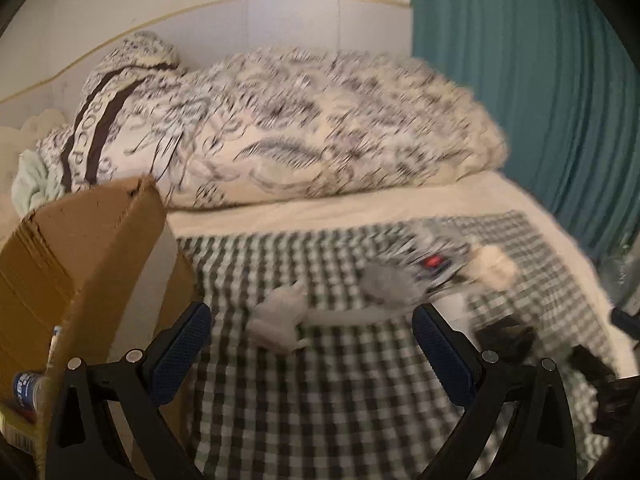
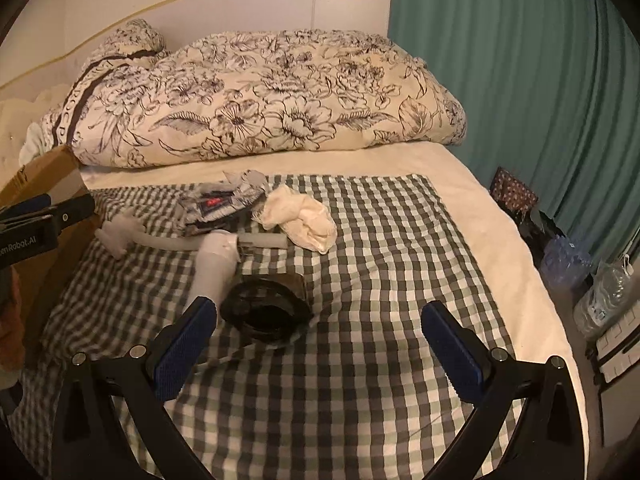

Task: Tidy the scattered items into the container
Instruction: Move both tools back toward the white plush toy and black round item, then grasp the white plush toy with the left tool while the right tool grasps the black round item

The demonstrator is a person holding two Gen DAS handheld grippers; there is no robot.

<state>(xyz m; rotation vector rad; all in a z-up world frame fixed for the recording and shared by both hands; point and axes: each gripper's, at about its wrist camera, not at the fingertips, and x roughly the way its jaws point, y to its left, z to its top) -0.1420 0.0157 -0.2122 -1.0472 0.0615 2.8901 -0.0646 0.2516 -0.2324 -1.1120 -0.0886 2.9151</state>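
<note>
A cardboard box (image 1: 76, 240) stands at the left of the bed, a bottle (image 1: 28, 390) inside it; its edge (image 2: 44, 172) shows in the right wrist view. Scattered on the checked cloth (image 2: 360, 280) lie a white plug adapter (image 1: 276, 320) (image 2: 118, 234), a patterned packet with a red spot (image 1: 432, 260) (image 2: 218, 202), a cream cloth bundle (image 2: 300, 220), a white tube (image 2: 214, 268) and a coiled black cable (image 2: 266, 312). My left gripper (image 1: 312, 332) is open beside the box, just short of the adapter. My right gripper (image 2: 320, 332) is open with the cable near its left finger.
A floral duvet (image 2: 260, 100) is heaped along the back of the bed. A teal curtain (image 2: 520, 80) hangs at the right. Plastic bottles (image 2: 600, 296) and bags stand on the floor beside the bed's right edge. The left wrist view is motion-blurred.
</note>
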